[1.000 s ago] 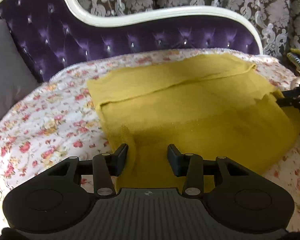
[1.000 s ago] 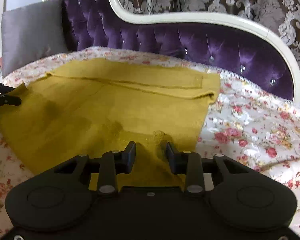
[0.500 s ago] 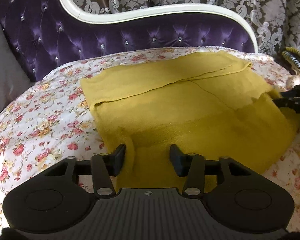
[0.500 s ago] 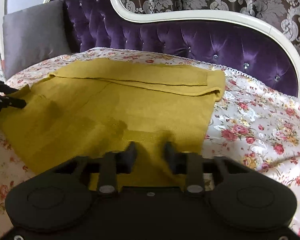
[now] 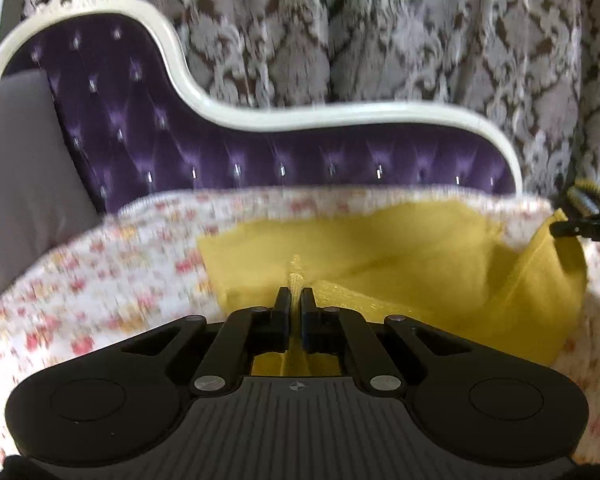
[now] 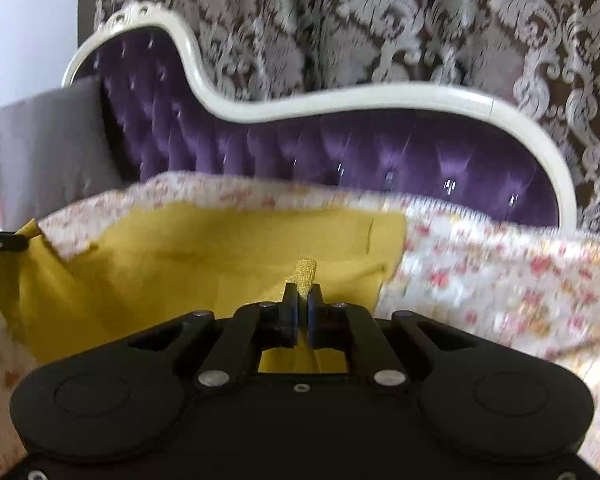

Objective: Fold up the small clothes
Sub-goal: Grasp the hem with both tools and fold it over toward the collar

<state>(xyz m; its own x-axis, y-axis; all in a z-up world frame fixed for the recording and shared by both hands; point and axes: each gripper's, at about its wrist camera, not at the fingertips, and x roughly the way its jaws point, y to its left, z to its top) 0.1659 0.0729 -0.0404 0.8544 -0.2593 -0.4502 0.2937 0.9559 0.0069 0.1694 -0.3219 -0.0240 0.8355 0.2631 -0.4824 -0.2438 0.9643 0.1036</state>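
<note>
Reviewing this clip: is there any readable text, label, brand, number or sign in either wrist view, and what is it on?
No readable words or numbers in either view.
Left gripper body: a small round cross-shaped emblem, no letters.
Right gripper, seen at the edge of the left wrist view: faint pale marks, too blurred to read.
Yellow garment, floral bedsheet, purple headboard: no text.

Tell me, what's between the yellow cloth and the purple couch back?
A strip of flowery sheet lies between the yellow cloth and the purple couch back. Nothing else sits there. Both wrist views show it.
</note>
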